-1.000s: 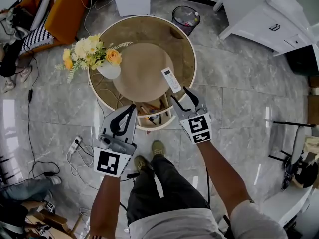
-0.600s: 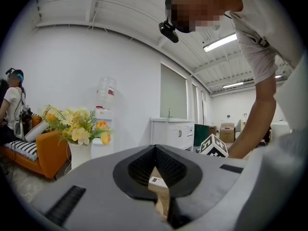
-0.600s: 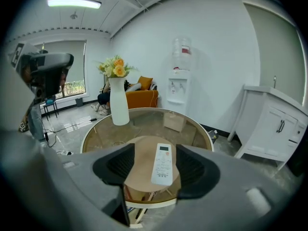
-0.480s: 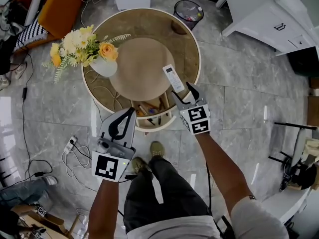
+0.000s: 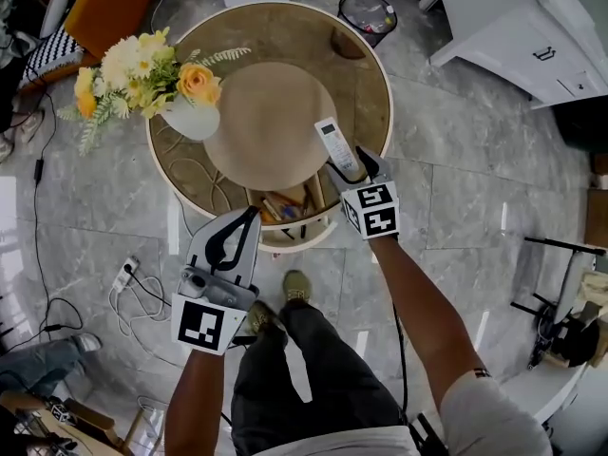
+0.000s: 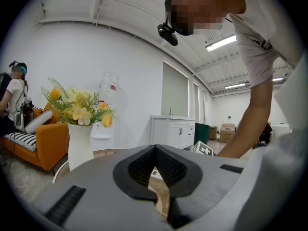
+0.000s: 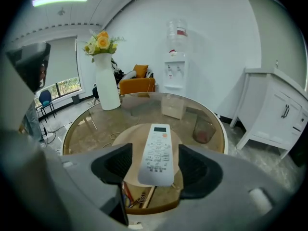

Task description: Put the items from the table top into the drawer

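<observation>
1. My right gripper [image 5: 351, 164] has just been opening its jaws; they flank, without pressing, the slim white plastic remote [image 5: 334, 147], centre-right on the round glass table [image 5: 375, 84].
2. My left gripper [image 5: 252, 211], lower left, is clenched empty.

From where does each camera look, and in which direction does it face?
Head view: on the person's head, facing steeply down at the table; arms, legs, left gripper and right gripper show.
Left gripper view: rides the left gripper, facing level past its closed fingers toward the vase; an arm shows.
Right gripper view: rides the right gripper, tilted down; its fingers have just been opening, the remote between them ungripped.
Head and right gripper views share remote, vase, open drawer.
</observation>
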Demonstrator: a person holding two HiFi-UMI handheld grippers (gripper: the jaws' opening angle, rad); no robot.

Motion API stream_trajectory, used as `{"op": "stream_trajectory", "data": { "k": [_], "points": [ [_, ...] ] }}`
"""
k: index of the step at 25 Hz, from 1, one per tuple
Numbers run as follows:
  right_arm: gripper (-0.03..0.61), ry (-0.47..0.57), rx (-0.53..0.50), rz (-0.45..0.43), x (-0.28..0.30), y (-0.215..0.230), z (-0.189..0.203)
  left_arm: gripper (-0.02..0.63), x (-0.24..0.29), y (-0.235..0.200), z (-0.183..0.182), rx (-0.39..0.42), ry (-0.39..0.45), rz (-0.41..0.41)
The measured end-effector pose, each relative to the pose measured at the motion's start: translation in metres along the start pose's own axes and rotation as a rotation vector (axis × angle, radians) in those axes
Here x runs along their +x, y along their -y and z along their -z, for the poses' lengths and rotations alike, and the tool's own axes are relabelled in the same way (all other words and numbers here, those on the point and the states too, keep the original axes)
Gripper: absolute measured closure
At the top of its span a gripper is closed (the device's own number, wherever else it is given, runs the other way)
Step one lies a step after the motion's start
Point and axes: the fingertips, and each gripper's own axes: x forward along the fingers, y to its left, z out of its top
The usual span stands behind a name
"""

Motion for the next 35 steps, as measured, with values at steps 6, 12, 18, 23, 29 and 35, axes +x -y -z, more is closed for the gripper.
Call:
{"op": "stream_trajectory", "data": {
  "k": [6, 12, 18, 23, 29, 35],
  "points": [
    [0.290, -0.036, 0.005, 0.001, 0.016, 0.001, 0.010, 0.614, -0.001, -0.004, 0.015, -0.022, -0.013, -0.015],
    [0.342, -0.060, 0.015, -0.009, 0.020, 0.002, 0.020, 0.614, -0.004, -0.007, 0.020, -0.039, -0.022, -0.028],
    [0.351, -0.049, 0.008, 0.005, 0.019, 0.001, 0.019, 0.614, -0.009, -0.007, 0.025, -0.051, -0.022, -0.035],
    [0.353, -0.018, 0.014, 0.029, 0.011, -0.004, 0.018, 0.614, -0.017, -0.007, 0.027, -0.051, -0.027, -0.033],
    [0.353, 0.035, 0.026, 0.015, -0.005, -0.022, 0.010, 0.614, -0.026, -0.004, 0.029, -0.040, -0.023, -0.017],
    [0.353, 0.094, 0.019, 0.004, -0.034, -0.043, -0.003, 0.614, -0.037, 0.002, 0.031, -0.024, -0.025, 0.007]
  ]
}}
